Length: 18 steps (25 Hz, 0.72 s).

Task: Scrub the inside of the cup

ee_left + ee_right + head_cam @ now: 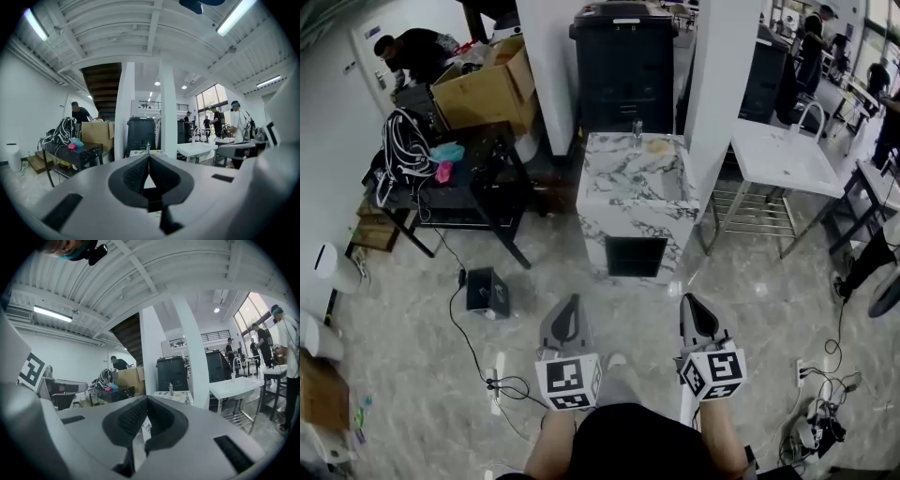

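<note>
Over the floor, facing the marble sink stand [623, 202]
Left gripper [572, 305] and right gripper [692, 305] are side by side, fingers pressed together on nothing. Can't tell where the cup is, too far off.

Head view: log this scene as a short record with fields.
left hand-held gripper: shut, empty
right hand-held gripper: shut, empty
straight ahead: white marble-patterned sink cabinet with small metal tap
behind it: tall black bin
left side: black table with a bundle of black and white cables
contact: neither gripper touches the cabinet
cup: none made out
</note>
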{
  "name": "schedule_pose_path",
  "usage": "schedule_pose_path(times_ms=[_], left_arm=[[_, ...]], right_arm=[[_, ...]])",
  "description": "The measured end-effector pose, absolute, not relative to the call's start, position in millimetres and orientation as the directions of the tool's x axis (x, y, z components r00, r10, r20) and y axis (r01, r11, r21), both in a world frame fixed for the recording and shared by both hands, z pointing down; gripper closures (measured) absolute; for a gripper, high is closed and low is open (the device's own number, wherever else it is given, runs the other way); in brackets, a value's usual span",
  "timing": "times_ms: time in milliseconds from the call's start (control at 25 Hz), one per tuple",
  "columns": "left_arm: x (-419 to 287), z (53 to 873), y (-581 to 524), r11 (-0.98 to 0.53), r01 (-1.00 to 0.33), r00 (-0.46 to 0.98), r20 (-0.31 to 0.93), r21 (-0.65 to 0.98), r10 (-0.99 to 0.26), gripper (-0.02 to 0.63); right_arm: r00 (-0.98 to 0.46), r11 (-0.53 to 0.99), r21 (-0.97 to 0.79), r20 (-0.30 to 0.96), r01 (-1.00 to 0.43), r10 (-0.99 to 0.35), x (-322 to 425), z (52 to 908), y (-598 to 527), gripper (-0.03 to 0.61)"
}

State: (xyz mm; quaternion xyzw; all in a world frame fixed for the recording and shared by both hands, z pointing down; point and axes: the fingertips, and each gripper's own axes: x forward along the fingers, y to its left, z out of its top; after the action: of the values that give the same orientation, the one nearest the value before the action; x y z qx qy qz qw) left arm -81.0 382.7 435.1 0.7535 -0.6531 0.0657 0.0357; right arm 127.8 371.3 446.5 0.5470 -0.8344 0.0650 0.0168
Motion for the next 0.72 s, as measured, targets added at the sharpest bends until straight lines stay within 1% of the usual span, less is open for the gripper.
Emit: schedule_pose_path(times_ms=[160,320,440,600,720], left_arm=[[-83.0,453.5,312.6,-0.153,-0.988,0.149,0.157,-0.009,-0.976,0.601],[-81.8,472.5,203.4,-0.230,-0.973,0.228,0.165,0.005,-0.960,0.601],[-94.4,471.5,113.1,-0.281,-0.959,0.281,0.200,0.027,-0.939,0.601],[-90.4,466.5,15.3,-0.387,-0.922,0.378,0.242,0.012,-0.894,0.601],[-78.9,481.9,-37.0,-0.499,-0.866,0.468,0.305,-0.028,-0.829,0.600]], right_arm=[[-0.373,0.367,-0.067,0.115,-0.928,-0.921,137.2,455.8,307.3,0.571],[-0.282,0.275,-0.069,0.153,-0.959,-0.947,156.4,471.2,217.3,0.571],[-0.236,0.227,-0.075,0.159,-0.971,-0.959,155.2,459.1,125.0,0.571],[-0.254,0.249,-0.062,0.113,-0.967,-0.960,122.2,415.7,10.5,0.571],[-0.296,0.293,-0.040,0.131,-0.955,-0.946,94.3,411.6,-42.5,0.571]])
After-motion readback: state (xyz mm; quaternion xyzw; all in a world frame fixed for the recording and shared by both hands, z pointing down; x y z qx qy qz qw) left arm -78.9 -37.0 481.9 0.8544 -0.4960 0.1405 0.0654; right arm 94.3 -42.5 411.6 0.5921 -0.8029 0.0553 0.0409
